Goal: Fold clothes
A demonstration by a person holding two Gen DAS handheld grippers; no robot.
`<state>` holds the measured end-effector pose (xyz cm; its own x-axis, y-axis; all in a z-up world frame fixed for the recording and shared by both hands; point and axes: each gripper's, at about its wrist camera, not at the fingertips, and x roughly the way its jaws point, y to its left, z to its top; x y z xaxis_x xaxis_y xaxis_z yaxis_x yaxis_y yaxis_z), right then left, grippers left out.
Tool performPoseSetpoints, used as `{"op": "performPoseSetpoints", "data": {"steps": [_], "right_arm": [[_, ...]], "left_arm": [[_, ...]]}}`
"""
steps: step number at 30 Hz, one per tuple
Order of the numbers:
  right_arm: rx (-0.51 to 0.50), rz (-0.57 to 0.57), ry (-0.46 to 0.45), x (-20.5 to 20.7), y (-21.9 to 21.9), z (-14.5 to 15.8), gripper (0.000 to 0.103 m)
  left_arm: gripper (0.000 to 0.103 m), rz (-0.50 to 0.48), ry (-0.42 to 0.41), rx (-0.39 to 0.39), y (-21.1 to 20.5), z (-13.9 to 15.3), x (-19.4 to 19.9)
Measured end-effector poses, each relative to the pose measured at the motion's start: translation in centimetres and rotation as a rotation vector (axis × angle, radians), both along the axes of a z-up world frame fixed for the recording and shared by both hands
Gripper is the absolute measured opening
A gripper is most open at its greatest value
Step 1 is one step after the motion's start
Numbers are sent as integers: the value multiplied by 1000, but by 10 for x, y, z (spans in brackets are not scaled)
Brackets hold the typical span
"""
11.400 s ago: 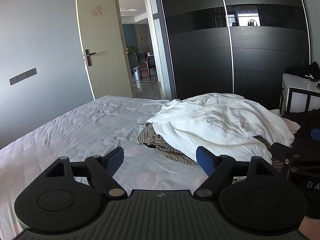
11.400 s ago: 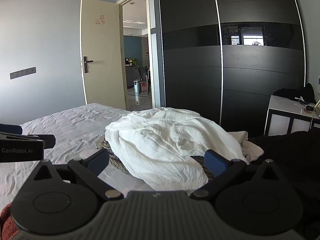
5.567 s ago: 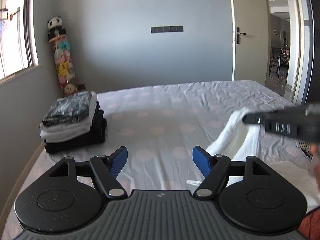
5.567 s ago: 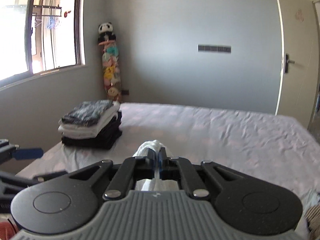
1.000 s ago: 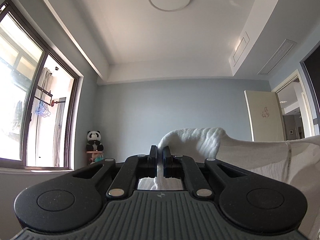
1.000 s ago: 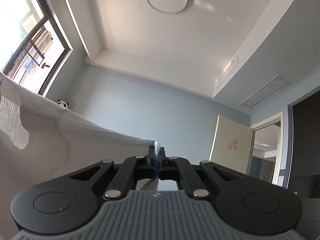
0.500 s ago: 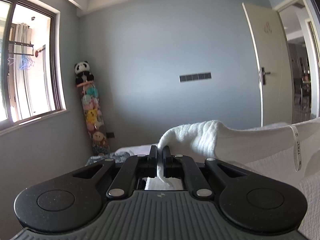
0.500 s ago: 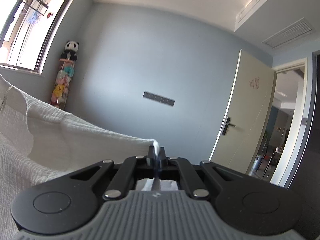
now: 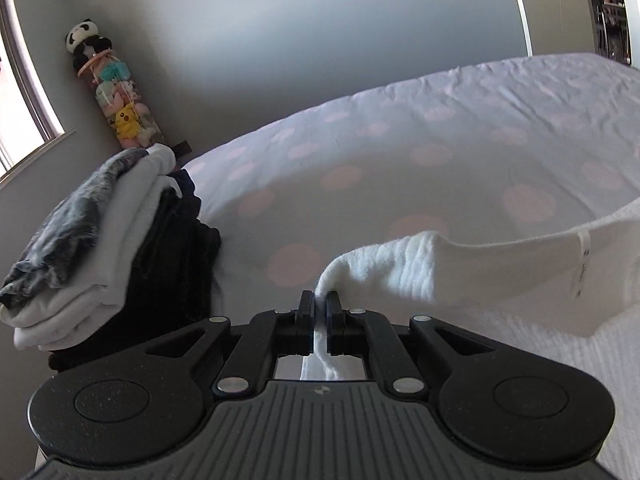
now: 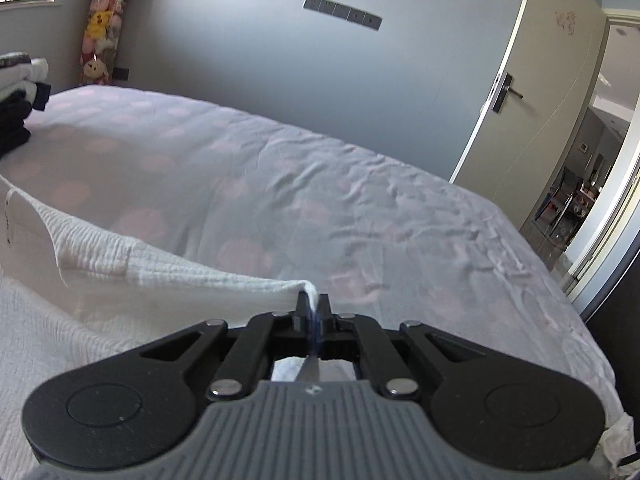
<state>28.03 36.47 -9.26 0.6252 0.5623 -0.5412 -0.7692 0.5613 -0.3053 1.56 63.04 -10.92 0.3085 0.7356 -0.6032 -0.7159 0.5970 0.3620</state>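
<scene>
A white textured garment (image 9: 500, 268) stretches between my two grippers, its top edge taut and low over the bed, the rest lying on the sheet below. My left gripper (image 9: 318, 300) is shut on one top corner of it. A small label hangs from the edge to its right. In the right wrist view the same garment (image 10: 160, 276) runs off to the left, and my right gripper (image 10: 313, 300) is shut on its other top corner.
The bed (image 9: 440, 128) has a pale sheet with pink dots (image 10: 320, 200). A stack of folded clothes (image 9: 100, 240) sits at its far left corner. Plush toys (image 9: 116, 100) hang by the window. An open door (image 10: 520, 100) stands to the right.
Both grippers have swung down from pointing at the ceiling to pointing at the bed, bringing the white garment down with them. Both stay shut on its corners.
</scene>
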Motion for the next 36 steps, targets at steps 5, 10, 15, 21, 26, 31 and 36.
{"op": "performPoseSetpoints", "data": {"steps": [5, 10, 15, 21, 26, 31, 36], "right_arm": [[-74, 18, 15, 26, 36, -47, 3], [-101, 45, 65, 33, 59, -55, 12], [17, 39, 47, 17, 48, -27, 34], [58, 220, 211, -26, 60, -12, 35], [25, 216, 289, -48, 97, -30, 34], [-27, 117, 414, -36, 136, -55, 34], [-46, 68, 381, -25, 163, -68, 2]], "left_arm": [[10, 7, 34, -35, 29, -38, 12], [35, 47, 16, -1, 27, -52, 7], [55, 46, -29, 20, -2, -32, -15], [56, 39, -3, -69, -51, -16, -50], [56, 73, -51, -179, -78, -18, -88], [56, 94, -53, -207, -75, -29, -103], [56, 105, -63, -213, -61, -36, -110]]}}
